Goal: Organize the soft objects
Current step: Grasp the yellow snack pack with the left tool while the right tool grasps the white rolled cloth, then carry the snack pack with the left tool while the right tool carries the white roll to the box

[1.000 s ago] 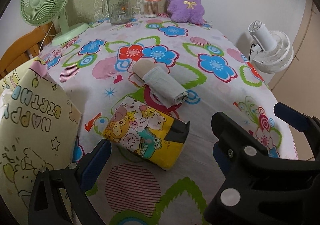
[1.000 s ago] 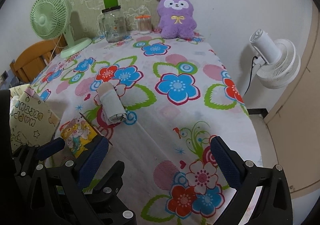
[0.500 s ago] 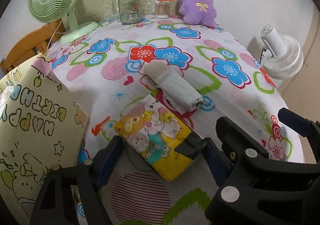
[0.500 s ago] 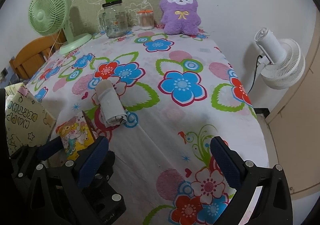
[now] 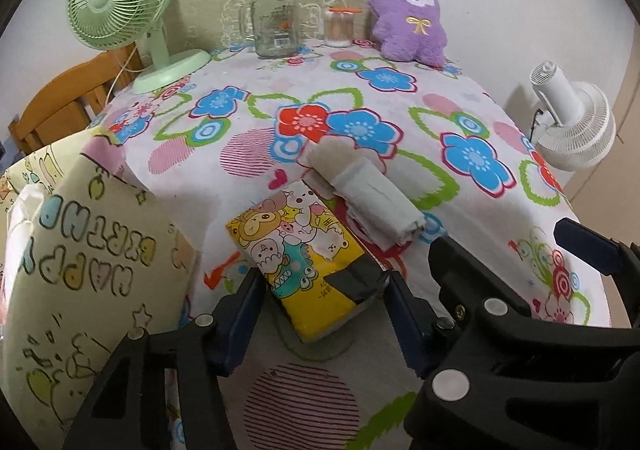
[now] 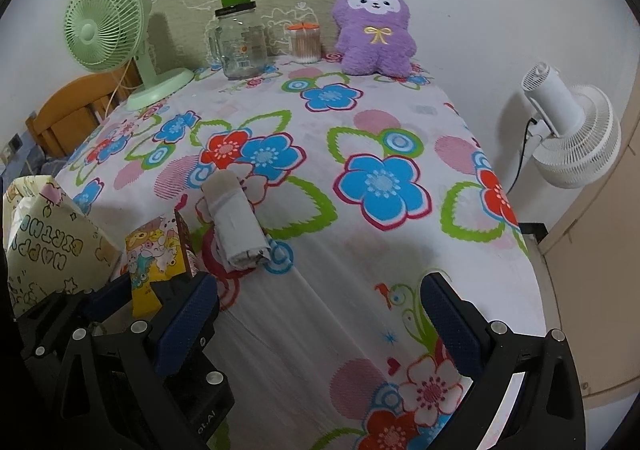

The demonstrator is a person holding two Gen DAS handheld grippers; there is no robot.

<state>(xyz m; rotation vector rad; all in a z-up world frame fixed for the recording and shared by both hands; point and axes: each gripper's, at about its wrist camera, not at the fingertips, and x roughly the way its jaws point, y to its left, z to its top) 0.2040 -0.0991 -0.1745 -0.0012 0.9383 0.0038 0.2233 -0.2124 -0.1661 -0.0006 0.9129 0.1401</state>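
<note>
A yellow cartoon-print tissue pack (image 5: 304,262) lies near the table's front edge, between the fingers of my left gripper (image 5: 324,310). The jaws are closing and both blue pads touch its sides; its black end is crumpled against the right pad. The right wrist view shows the same pack (image 6: 154,254) tipped up in that grip. Just beyond it lies a rolled grey and beige cloth (image 5: 368,190) (image 6: 236,226). A purple plush toy (image 5: 408,26) (image 6: 374,30) sits at the far edge. My right gripper (image 6: 320,314) hovers open over bare tablecloth, right of the left gripper.
A cream "Happy Birthday" gift bag (image 5: 80,270) (image 6: 48,250) stands at the left. At the back stand a green desk fan (image 5: 120,2), a glass jar mug (image 5: 276,22) and a cotton-swab jar (image 5: 340,26). A white fan (image 6: 568,130) stands off the right edge.
My left gripper's jaws have come in from wide apart until the pads touch the tissue pack, which has turned and tipped slightly. The right gripper has stayed where it was.
</note>
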